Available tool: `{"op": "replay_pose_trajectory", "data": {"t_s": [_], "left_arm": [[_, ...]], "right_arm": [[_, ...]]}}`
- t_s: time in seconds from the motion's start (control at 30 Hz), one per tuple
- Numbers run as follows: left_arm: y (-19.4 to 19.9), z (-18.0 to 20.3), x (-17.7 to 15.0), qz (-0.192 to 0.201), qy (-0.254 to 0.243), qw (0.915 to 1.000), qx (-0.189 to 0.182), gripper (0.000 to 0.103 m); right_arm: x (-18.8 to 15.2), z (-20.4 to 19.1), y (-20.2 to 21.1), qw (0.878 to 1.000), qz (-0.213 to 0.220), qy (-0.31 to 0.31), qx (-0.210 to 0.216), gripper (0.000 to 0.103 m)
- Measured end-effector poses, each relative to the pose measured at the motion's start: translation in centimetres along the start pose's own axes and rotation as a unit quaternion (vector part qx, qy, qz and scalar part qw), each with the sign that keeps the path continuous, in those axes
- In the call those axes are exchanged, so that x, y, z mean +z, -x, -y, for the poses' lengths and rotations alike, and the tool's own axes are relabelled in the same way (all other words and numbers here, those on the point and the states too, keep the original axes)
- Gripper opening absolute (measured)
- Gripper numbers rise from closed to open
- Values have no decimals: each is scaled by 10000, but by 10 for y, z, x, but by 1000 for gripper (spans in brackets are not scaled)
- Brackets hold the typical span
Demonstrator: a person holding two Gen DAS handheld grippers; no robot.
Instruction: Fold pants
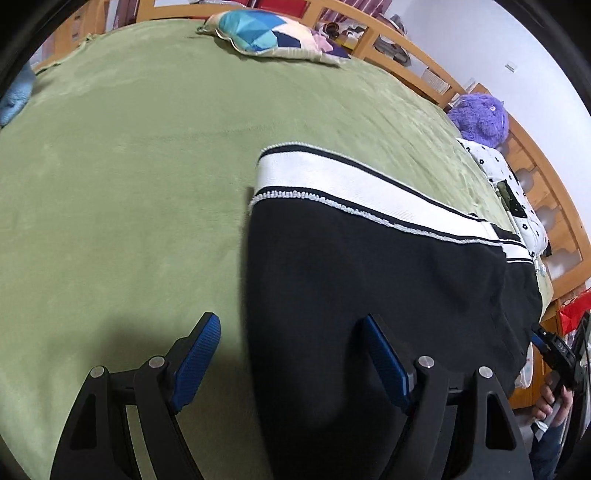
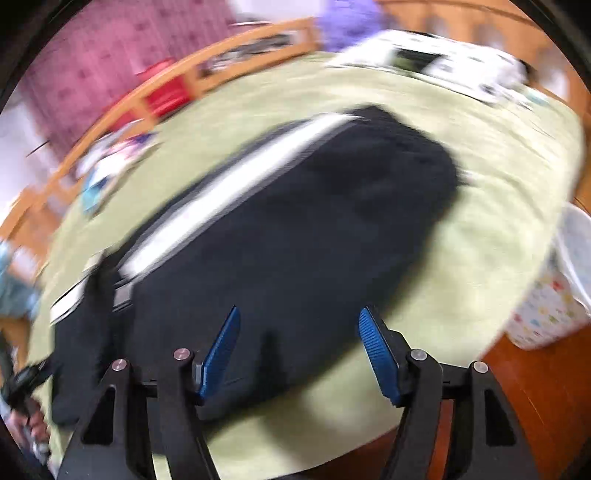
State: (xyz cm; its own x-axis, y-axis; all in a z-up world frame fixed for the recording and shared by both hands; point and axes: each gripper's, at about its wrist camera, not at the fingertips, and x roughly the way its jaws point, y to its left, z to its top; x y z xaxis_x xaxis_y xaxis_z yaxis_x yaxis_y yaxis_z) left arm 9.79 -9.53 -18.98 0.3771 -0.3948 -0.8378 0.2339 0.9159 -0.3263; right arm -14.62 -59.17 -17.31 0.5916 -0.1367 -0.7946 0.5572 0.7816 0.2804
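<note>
Matt black cloth is seen in the pants (image 1: 369, 280); fuzzy green cloth covers the bed (image 1: 129, 177), framed by glossy wood.

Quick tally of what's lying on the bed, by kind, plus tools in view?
Pants: 1
Pillows: 2 (patchwork, floral)
Plush toy: 1
Tools: 2 (left tool, right tool), both open, holding nothing
Total: 6, all but the tools on the blanket
</note>
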Motion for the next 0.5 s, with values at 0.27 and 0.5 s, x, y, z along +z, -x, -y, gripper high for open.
{"op": "replay_pose_trajectory", "data": {"t_s": [0.27, 0.5], "left_arm": [[-20, 2, 23, -14, 50, 9996, -264, 56], [-30, -4, 31, -78, 380, 9980, -498, 36]], "right_arm": [[31, 56, -39, 9964, 88, -770, 333, 66], [78, 81, -82, 9894, 231, -1227, 743, 70]]}}
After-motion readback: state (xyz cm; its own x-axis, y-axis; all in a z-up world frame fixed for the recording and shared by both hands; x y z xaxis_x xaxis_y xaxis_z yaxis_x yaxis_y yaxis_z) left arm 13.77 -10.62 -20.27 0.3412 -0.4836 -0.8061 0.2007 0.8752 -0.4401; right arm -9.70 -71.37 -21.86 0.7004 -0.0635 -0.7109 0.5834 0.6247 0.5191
